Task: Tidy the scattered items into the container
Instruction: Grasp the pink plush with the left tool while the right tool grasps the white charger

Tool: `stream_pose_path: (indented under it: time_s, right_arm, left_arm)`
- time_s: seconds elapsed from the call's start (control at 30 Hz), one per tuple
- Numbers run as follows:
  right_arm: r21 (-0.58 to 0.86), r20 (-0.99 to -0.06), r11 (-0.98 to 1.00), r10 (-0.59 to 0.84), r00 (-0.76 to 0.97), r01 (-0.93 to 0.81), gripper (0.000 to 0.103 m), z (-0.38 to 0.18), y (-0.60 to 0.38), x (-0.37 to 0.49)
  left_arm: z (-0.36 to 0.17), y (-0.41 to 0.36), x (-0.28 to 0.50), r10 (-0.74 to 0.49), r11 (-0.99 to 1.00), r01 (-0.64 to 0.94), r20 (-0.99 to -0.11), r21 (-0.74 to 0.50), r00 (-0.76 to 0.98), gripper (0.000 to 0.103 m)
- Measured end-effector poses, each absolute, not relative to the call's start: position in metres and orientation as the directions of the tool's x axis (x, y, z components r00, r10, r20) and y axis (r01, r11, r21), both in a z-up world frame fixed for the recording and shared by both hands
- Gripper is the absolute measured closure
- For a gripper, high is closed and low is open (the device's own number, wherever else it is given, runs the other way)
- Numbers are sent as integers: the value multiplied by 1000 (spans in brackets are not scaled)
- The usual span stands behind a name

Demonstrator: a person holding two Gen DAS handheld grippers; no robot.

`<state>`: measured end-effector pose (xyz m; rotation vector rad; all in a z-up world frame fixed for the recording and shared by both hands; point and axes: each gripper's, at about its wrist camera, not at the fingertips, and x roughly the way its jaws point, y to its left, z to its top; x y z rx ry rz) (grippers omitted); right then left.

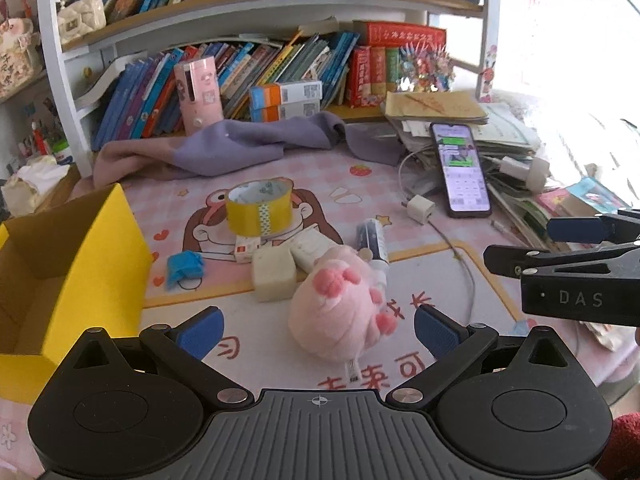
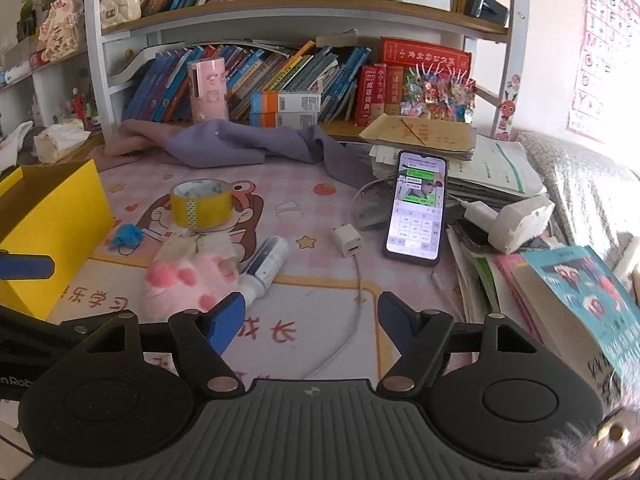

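Several bits sit scattered on the counter (image 1: 440, 272) — a pink plush toy (image 1: 336, 312) right ahead of the left gripper (image 1: 318, 326), with a tape roll (image 1: 260, 208), an eraser block (image 1: 274, 276) and a spray bottle (image 1: 374, 240) behind it. Both grippers have jaws spread, holding nothing; the right gripper (image 2: 310, 316) hangs beside. The plush looks soft and light — I'd squeeze its fat middle. The yellow box (image 1: 100, 264) waits on the left.

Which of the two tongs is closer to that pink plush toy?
Left. The left tongs are open with the pink plush toy right between the fingertips; the right tongs sit off to the toy's right.
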<state>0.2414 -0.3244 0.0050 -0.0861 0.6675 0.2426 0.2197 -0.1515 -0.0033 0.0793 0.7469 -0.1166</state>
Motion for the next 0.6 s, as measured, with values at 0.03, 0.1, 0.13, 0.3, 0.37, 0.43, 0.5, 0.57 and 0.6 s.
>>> stream_pose_path:
  time_s: [0.03, 0.1, 0.13, 0.3, 0.37, 0.43, 0.5, 0.57, 0.6]
  right_arm:
    - [1, -623, 966, 202, 755, -257, 33, 4, -327, 247]
    - [8, -625, 963, 216, 750, -271, 35, 3, -332, 257]
    - [12, -627, 961, 224, 747, -278, 36, 2, -334, 262]
    - [31, -647, 947, 262, 716, -319, 50, -5, -338, 288]
    - [37, -653, 941, 277, 704, -336, 51, -7, -338, 297]
    - [40, -661, 936, 286, 693, -348, 51, -10, -338, 306]
    - [43, -672, 934, 290, 681, -355, 51, -12, -338, 316]
    - [47, -686, 934, 288, 668, -354, 51, -16, -339, 328]
    - [49, -692, 934, 286, 662, -353, 52, -18, -339, 334]
  left_arm:
    - [-4, -154, 223, -73, 992, 126, -683, 28, 726, 1]
    - [-3, -157, 230, -58, 993, 110, -686, 31, 725, 1]
    - [-3, -159, 232, -59, 994, 107, -688, 28, 724, 1]
    - [-6, -166, 249, -36, 996, 86, -706, 35, 707, 4]
    - [-9, -167, 256, -24, 996, 74, -717, 39, 696, 5]
    - [-11, -168, 261, -17, 997, 66, -729, 38, 684, 5]
    - [-15, -169, 268, -15, 997, 62, -742, 36, 671, 5]
    - [-18, -170, 274, -15, 997, 62, -754, 34, 657, 5]
    - [-21, -170, 277, -14, 998, 61, -760, 33, 650, 6]
